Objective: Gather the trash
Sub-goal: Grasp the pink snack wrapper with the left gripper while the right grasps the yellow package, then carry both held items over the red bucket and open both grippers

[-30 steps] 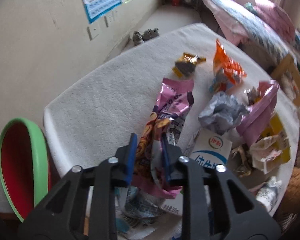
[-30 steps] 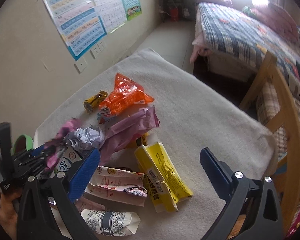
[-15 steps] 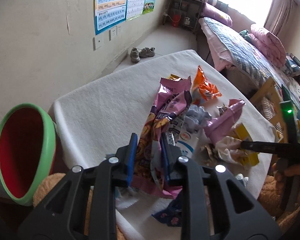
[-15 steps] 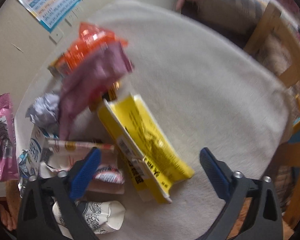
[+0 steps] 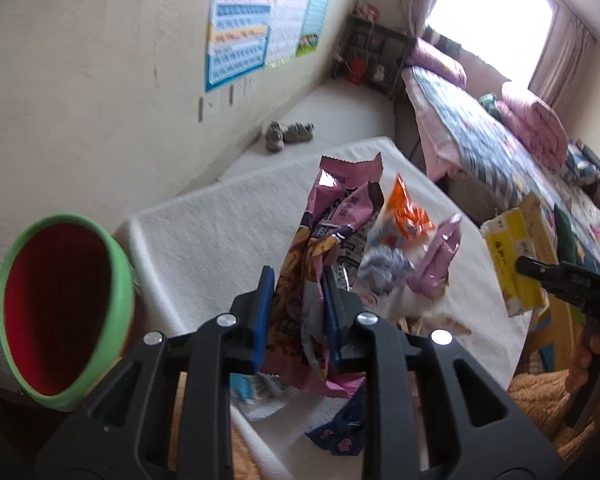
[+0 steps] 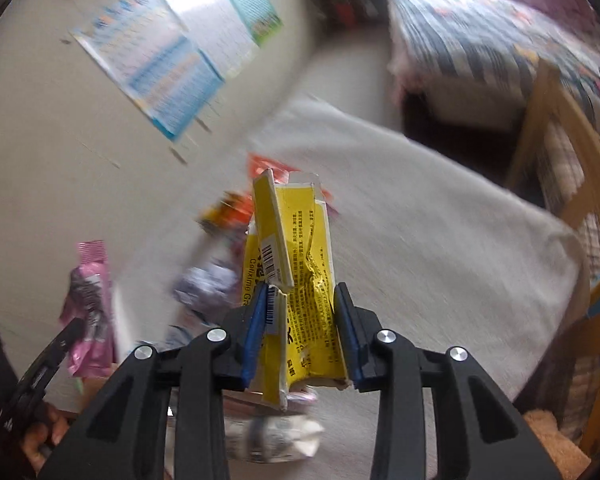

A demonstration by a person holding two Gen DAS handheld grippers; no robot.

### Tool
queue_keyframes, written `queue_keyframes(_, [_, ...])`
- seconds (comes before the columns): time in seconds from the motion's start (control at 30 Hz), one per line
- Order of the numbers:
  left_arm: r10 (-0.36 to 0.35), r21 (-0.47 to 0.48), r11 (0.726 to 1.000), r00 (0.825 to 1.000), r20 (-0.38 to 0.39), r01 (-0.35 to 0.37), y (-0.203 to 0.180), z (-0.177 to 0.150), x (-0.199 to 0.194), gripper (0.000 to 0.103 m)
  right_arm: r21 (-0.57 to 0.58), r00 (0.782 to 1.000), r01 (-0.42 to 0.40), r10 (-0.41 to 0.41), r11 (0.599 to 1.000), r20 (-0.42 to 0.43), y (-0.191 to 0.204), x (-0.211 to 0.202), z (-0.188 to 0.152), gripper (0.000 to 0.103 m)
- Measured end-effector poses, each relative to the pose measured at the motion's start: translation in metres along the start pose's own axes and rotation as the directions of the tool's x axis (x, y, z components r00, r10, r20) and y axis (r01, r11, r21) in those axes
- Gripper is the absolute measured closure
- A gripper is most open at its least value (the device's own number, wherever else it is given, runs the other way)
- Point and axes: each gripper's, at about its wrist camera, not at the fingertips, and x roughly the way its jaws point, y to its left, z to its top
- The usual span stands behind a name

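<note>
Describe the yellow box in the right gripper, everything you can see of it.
The yellow box is a flattened, creased cardboard carton, printed with black text and a barcode, its pale top flaps torn open. It stands nearly upright, lifted off the white cloth, between the blue pads of the right gripper, whose jaws are closing on its lower part. The left wrist view shows it at the table's right edge.

Overexposed window (image 5: 496, 20) lights both fisheye views; right one motion-blurred
</note>
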Motion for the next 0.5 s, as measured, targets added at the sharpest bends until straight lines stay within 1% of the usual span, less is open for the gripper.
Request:
queue_keyframes(0.03, [0.001, -0.013, 1.0, 1.0, 0.014, -0.001, 0.007, 0.002, -0.006, 0.08, -0.041, 1.0, 0.002, -0.001, 0.999, 0.017, 0.008, -0.003, -0.001, 0.071])
queue_keyframes(0.1, [0.011, -0.038, 0.999, 0.999, 0.037, -0.009, 0.023, 0.004, -0.017, 0.08, -0.114, 1.0, 0.018, -0.016, 0.993, 0.024, 0.026, -0.001, -0.004, 0.071])
queue_keyframes(0.13, [0.021, -0.047, 0.999, 0.999, 0.046, -0.019, 0.032, 0.004, -0.022, 0.08, -0.158, 1.0, 0.013, -0.011, 0.987, 0.014, 0.039, 0.002, -0.007, 0.071])
queue_keyframes(0.2, [0.065, -0.057, 0.996, 0.996, 0.059, -0.062, 0.052, 0.0, -0.032, 0.08, -0.197, 1.0, -0.006, 0.005, 0.98, -0.009, 0.058, 0.011, -0.013, 0.071])
queue_keyframes(0.3, [0.157, -0.07, 0.986, 0.986, 0.064, -0.152, 0.086, -0.011, -0.044, 0.08, -0.266, 0.997, -0.071, 0.061, 0.961, -0.046, 0.098, 0.02, -0.021, 0.071])
queue_keyframes(0.4, [0.24, -0.127, 0.964, 0.97, 0.046, -0.232, 0.128, -0.023, -0.053, 0.08, -0.341, 0.987, -0.159, 0.142, 0.927, -0.077, 0.157, 0.032, -0.03, 0.071])
queue_keyframes(0.47, [0.291, -0.184, 0.941, 0.957, 0.021, -0.282, 0.157, -0.032, -0.057, 0.08, -0.342, 0.967, -0.252, 0.221, 0.905, -0.127, 0.197, 0.05, -0.036, 0.071])
queue_keyframes(0.5, [0.312, -0.213, 0.929, 0.95, 0.005, -0.304, 0.17, -0.037, -0.059, 0.08, -0.326, 0.953, -0.299, 0.261, 0.897, -0.156, 0.214, 0.059, -0.038, 0.071])
